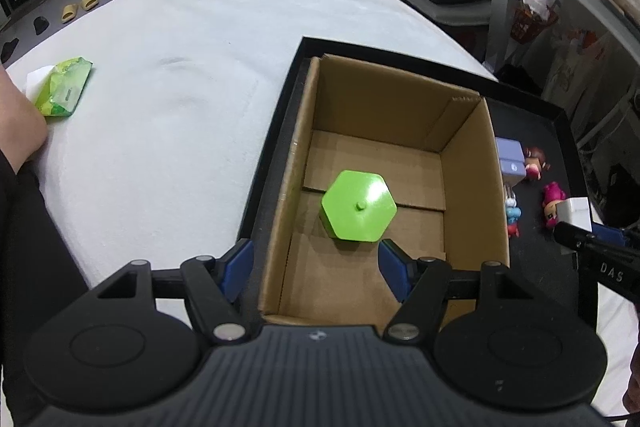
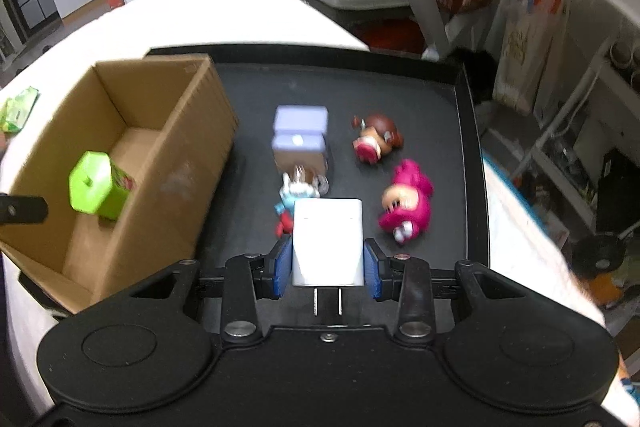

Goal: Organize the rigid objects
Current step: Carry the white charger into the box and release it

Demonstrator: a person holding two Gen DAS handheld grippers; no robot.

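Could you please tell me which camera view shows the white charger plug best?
The right wrist view: the white charger plug sits centred and close, clamped between the right gripper pads, its two prongs pointing at the camera. The left wrist view shows only a small white corner of it at the right edge.

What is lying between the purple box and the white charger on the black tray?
In the right wrist view, a small blue and white toy figure lies between the purple box and the white charger.
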